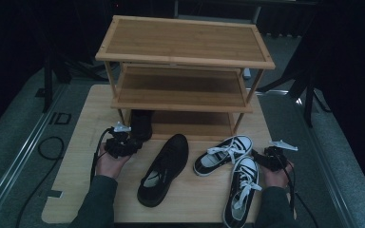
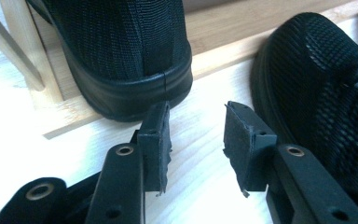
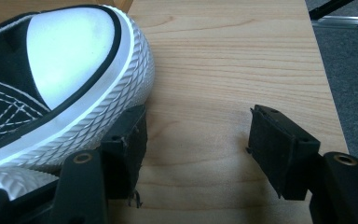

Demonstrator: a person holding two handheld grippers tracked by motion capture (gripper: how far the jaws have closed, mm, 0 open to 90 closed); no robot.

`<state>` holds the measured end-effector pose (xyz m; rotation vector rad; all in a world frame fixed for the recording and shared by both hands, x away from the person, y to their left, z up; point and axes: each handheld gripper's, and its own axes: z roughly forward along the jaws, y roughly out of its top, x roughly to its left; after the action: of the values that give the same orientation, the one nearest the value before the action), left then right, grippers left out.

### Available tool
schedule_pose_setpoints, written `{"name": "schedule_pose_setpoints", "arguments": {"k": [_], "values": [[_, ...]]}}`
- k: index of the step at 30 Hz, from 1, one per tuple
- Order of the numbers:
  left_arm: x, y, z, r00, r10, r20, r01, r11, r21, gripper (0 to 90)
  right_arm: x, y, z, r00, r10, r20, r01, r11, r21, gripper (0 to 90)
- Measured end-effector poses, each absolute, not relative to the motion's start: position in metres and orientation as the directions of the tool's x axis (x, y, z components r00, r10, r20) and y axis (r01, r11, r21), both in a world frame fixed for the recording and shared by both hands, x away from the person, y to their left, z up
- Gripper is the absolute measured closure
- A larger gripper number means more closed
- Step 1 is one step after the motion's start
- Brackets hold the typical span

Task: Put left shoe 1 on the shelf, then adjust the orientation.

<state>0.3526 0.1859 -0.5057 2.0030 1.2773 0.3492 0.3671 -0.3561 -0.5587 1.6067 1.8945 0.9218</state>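
Observation:
A black shoe (image 1: 140, 124) stands on the bottom shelf of a three-tier wooden rack (image 1: 185, 57), at its left end. In the left gripper view its heel (image 2: 121, 60) is just past my left gripper (image 2: 196, 140), which is open with nothing between the jaws. Its mate, a second black shoe (image 1: 164, 168) (image 2: 317, 93), lies on the table beside it. Two black-and-white sneakers (image 1: 223, 154) (image 1: 241, 190) lie to the right. My right gripper (image 3: 196, 144) is open and holds nothing, its left jaw right beside a sneaker's white toe cap (image 3: 65, 60). In the high view, left gripper (image 1: 134, 138) and right gripper (image 1: 260, 156) rest low over the table.
The light wooden tabletop (image 1: 76, 142) has bare room at its left and front. The rack's top and middle shelves (image 1: 180, 88) hold nothing. Dark stands (image 1: 309, 95) and grey floor surround the table. The table's right edge (image 3: 326, 93) is close to my right gripper.

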Motion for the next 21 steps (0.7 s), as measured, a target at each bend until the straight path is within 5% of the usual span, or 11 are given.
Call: {"name": "schedule_pose_setpoints", "arguments": {"k": [21], "values": [[0.320,0.165,-0.461,0.617,0.768,-0.174,0.603,-0.319,0.731,59.6,0.368,-0.356,-0.559,-0.193,0.979,0.064,0.651,0.079,0.755,36.2]]}}
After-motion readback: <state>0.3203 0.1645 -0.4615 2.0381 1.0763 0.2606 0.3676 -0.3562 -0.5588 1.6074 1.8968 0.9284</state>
